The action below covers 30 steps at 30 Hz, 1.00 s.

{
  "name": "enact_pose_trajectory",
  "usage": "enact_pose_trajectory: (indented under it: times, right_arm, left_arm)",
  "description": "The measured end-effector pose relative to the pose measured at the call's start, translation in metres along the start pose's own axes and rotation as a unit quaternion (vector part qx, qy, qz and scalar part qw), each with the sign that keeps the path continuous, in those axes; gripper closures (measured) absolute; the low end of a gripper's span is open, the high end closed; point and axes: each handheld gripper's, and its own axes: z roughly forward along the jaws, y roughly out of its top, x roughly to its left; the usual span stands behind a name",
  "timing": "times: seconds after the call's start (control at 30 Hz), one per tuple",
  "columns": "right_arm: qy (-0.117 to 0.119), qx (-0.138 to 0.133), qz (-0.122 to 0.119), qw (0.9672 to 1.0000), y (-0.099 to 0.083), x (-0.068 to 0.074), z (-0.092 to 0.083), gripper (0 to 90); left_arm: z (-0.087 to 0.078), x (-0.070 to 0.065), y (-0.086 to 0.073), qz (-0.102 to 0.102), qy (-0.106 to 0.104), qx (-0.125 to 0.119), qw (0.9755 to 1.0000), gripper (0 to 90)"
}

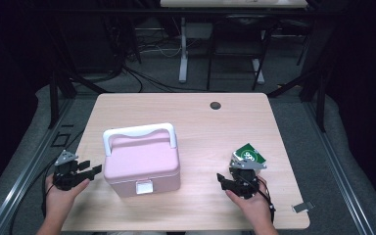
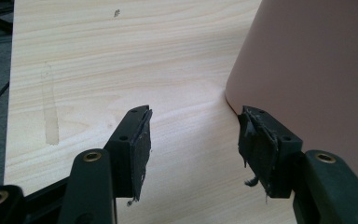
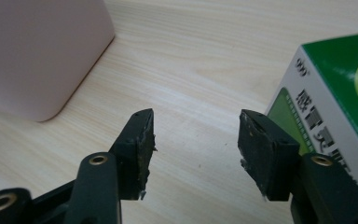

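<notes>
L gripper (image 2: 193, 140) spread, empty, just beside pink box (image 1: 142, 164) side. R gripper (image 3: 196, 144) spread, empty, green-white carton (image 3: 335, 107) near, no contact w/ pads.

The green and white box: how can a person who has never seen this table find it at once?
On the wooden table, look right of the pink case. The green and white box lies beside the right claw. It is the only green thing, with printed writing.

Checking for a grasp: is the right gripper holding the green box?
No, the right gripper stands open and empty, the green box beside it.
</notes>
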Motion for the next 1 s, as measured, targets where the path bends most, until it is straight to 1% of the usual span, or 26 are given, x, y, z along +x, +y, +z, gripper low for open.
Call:
enact_pose_trajectory:
  times: [0.03,0.07,0.13,0.17,0.2,0.23,0.27,0.33,0.4,0.43,0.47,0.5,0.53,0.57,0.63,0.7,0.8,0.83,0.97,1.0]
  right_arm:
    - [-0.011,-0.003,-0.007,0.9999,0.000,0.002,0.000,43.8]
    - [-0.016,-0.009,-0.015,0.9997,-0.001,0.003,0.000,43.4]
    - [-0.020,-0.019,-0.031,0.9992,-0.002,0.005,0.001,43.2]
    - [-0.020,-0.019,-0.031,0.9992,-0.002,0.005,0.001,43.2]
    - [-0.018,-0.030,-0.032,0.9989,-0.001,0.005,0.002,44.3]
    - [-0.019,-0.033,-0.029,0.9988,0.000,0.005,0.002,44.4]
    - [-0.016,-0.034,-0.022,0.9990,0.001,0.006,0.001,45.5]
    - [-0.007,-0.039,-0.012,0.9991,0.001,0.008,0.002,48.5]
    - [-0.002,-0.029,-0.013,0.9995,0.001,0.009,0.004,52.1]
    - [-0.003,-0.018,-0.014,0.9997,0.002,0.009,0.005,52.8]
    - [-0.005,-0.016,-0.014,0.9998,0.001,0.009,0.008,52.9]
    - [0.001,-0.011,-0.013,0.9999,0.001,0.009,0.010,53.1]
    - [0.004,-0.008,-0.013,0.9999,0.001,0.009,0.011,53.1]
    - [0.005,-0.002,-0.010,0.9999,0.002,0.009,0.012,53.2]
    - [0.006,0.000,-0.008,0.9999,0.002,0.009,0.013,53.3]
    - [0.008,0.002,-0.012,0.9999,0.002,0.011,0.016,54.5]
    - [0.004,0.006,-0.016,0.9999,0.002,0.012,0.016,55.4]
    - [0.005,0.005,-0.017,0.9998,0.002,0.012,0.016,55.9]
    - [0.005,0.004,-0.015,0.9999,0.002,0.012,0.015,56.4]
    - [0.006,0.001,-0.014,0.9999,0.002,0.012,0.014,56.4]
  left_arm:
    - [0.000,-0.001,0.000,0.000,-0.001,0.002,1.0000,43.6]
    - [0.001,-0.001,0.000,0.001,-0.003,0.002,1.0000,43.6]
    - [0.001,-0.002,0.000,-0.006,-0.019,-0.001,0.9998,43.7]
    - [0.001,-0.002,0.000,-0.006,-0.019,-0.001,0.9998,43.7]
    - [0.002,-0.004,0.000,-0.007,-0.019,-0.002,0.9998,43.7]
    - [0.002,-0.004,0.000,-0.007,-0.019,-0.002,0.9998,43.8]
    - [0.002,-0.005,-0.001,-0.010,-0.020,-0.001,0.9997,46.1]
    - [0.003,-0.005,-0.001,-0.016,-0.031,-0.001,0.9994,48.4]
    - [0.004,-0.005,0.000,-0.016,-0.033,0.007,0.9993,48.7]
    - [0.005,-0.006,-0.001,-0.015,-0.031,0.008,0.9994,49.9]
    - [0.005,-0.006,-0.001,-0.017,-0.032,0.010,0.9993,50.8]
    - [0.005,-0.006,-0.001,-0.017,-0.032,0.010,0.9993,50.9]
    - [0.004,-0.005,-0.001,-0.020,-0.037,0.010,0.9991,51.4]
    - [0.004,-0.005,-0.001,-0.020,-0.037,0.010,0.9991,52.1]
    - [0.003,-0.004,0.000,-0.022,-0.041,0.009,0.9989,52.1]
    - [0.002,-0.006,0.000,-0.027,-0.048,0.005,0.9985,53.4]
    - [0.001,-0.009,0.003,-0.025,-0.050,0.005,0.9984,54.0]
    - [0.002,-0.011,0.004,-0.027,-0.053,0.003,0.9982,54.4]
    - [0.002,-0.014,0.005,-0.025,-0.057,0.004,0.9980,55.8]
    - [0.002,-0.016,0.005,-0.024,-0.063,0.004,0.9977,56.0]
